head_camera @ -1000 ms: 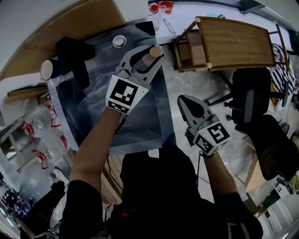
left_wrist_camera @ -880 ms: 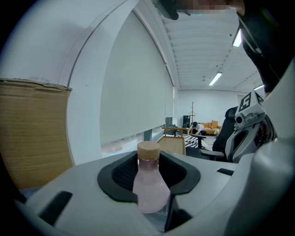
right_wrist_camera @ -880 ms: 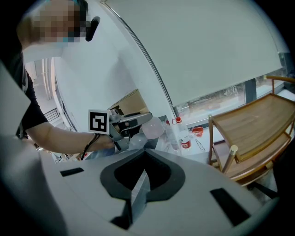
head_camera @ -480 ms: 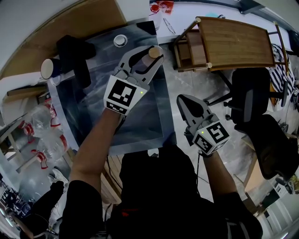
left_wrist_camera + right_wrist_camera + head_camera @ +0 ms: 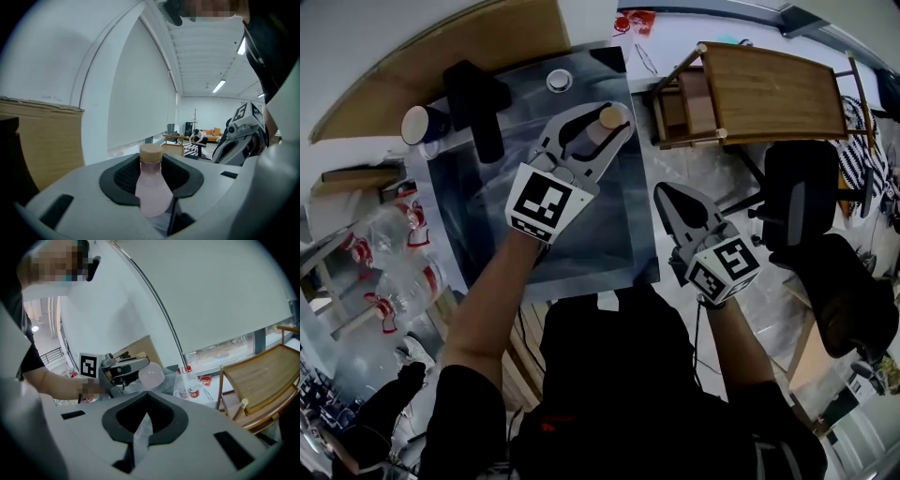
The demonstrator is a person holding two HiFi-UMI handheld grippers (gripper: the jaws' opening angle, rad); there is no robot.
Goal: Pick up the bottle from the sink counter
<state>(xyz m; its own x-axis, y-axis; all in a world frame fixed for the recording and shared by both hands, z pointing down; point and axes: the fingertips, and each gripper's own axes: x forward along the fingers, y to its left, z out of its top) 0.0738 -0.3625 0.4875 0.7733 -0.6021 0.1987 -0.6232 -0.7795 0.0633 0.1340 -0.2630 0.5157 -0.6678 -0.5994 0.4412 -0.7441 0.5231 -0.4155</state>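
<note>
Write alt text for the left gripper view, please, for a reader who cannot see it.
The left gripper clamps an upright pale pink bottle with a tan cap between its dark pads. The right gripper shows at right, a white wall behind, a brown board at left.

— Can you read anything over there?
— No words, no numbers. Just a coded square marker (image 5: 546, 202) behind the jaws of the left gripper (image 5: 602, 124), and a second marker (image 5: 727, 269) behind those of the right gripper (image 5: 667, 194). Past the right jaws, clear bottles (image 5: 186, 380) carry red labels (image 5: 193, 391), print too small to read.
</note>
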